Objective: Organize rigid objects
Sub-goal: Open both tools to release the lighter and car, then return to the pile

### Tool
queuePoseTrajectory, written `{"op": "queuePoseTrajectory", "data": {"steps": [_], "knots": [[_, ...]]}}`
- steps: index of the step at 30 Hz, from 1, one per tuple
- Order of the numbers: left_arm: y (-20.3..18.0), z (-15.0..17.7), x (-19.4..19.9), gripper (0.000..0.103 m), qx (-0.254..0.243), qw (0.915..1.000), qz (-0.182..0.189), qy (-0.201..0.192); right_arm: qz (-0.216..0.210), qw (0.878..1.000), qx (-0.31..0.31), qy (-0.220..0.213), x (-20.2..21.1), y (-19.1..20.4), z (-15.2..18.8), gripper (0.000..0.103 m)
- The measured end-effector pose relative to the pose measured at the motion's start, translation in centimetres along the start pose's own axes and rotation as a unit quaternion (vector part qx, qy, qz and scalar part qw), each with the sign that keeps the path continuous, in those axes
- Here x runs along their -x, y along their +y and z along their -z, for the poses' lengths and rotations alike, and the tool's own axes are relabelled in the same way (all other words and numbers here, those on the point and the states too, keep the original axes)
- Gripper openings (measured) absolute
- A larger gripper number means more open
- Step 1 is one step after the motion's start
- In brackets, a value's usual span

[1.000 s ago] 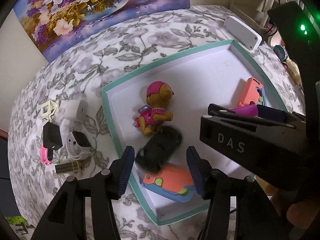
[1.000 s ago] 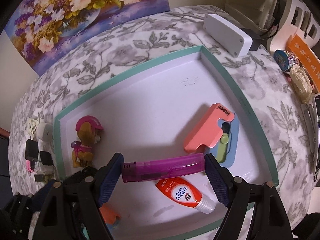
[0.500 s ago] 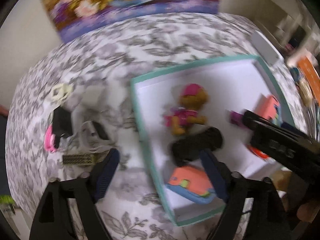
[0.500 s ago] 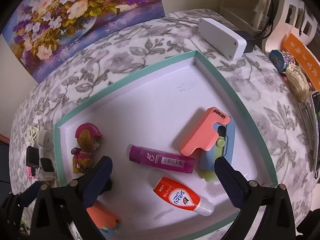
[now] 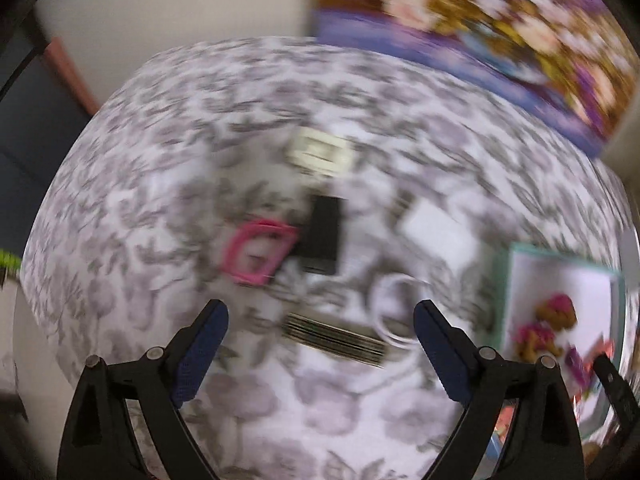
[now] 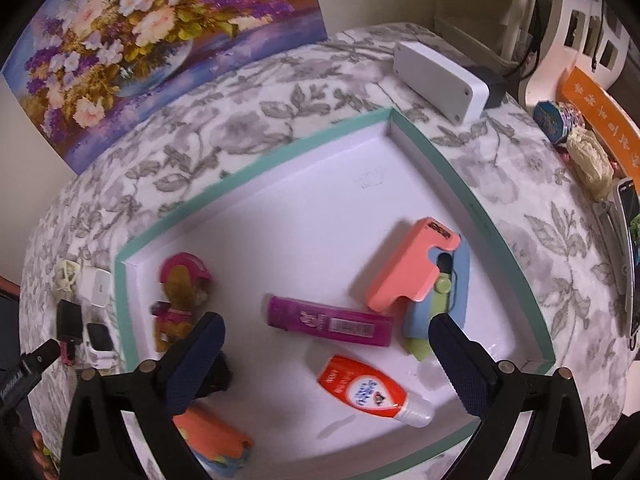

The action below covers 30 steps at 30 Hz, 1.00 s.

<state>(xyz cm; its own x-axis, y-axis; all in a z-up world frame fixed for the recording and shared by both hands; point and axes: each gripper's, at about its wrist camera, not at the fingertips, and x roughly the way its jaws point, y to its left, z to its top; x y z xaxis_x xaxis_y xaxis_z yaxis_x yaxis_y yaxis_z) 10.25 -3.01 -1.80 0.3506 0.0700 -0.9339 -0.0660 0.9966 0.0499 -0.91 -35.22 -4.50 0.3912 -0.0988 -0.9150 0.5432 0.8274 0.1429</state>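
Observation:
The left wrist view is blurred. My left gripper (image 5: 320, 312) stands open over the flowered tablecloth with nothing between its fingers. Below and ahead of it lie a dark ribbed strip (image 5: 334, 338), a white round gadget (image 5: 396, 308), a black block (image 5: 322, 234), a pink loop (image 5: 258, 250) and a white charger (image 5: 436, 232). My right gripper (image 6: 326, 324) hangs open above the teal-rimmed tray (image 6: 256, 168). In the tray lie a purple lighter (image 6: 328, 322), a red glue bottle (image 6: 360, 386), a coral holder (image 6: 408, 268), a toy dog (image 6: 180, 300) and a black toy car (image 6: 216, 372), half hidden by a finger.
A flower painting (image 6: 152, 40) leans at the back of the table. A white box (image 6: 440, 76) stands behind the tray. Tins, an orange card (image 6: 600, 128) and a phone crowd the right edge. An orange case (image 6: 212, 444) lies in the tray's near corner.
My left gripper opened, left the black car in the tray and swung left over the loose items. My right gripper opened and let go of the purple lighter, which now lies in the tray.

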Motion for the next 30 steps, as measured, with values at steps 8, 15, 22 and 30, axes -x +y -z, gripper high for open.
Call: {"op": "queuePoseTrajectory", "data": {"steps": [8,15,22,30], "knots": [[5.9,-1.5,0.6,0.094,0.048,0.9987,-0.009,-0.014,-0.031,0.999,0.028,-0.022,1.9,4.5,0.5,0.103],[10.7,-2.3,0.6,0.094,0.08,0.9964,-0.019,-0.02,-0.062,0.994,0.085,-0.034,3.1,11.1,1.8,0.103],[13.0,-2.5,-1.0,0.094,0.096,0.9952,-0.018,-0.001,-0.071,0.987,0.145,-0.02,2.0,17.0,3.8,0.103],[11.3,-2.8,-3.5,0.094,0.075,0.9969,0.003,0.023,-0.067,0.979,0.192,0.01,-0.7,21.5,5.6,0.103]]}}
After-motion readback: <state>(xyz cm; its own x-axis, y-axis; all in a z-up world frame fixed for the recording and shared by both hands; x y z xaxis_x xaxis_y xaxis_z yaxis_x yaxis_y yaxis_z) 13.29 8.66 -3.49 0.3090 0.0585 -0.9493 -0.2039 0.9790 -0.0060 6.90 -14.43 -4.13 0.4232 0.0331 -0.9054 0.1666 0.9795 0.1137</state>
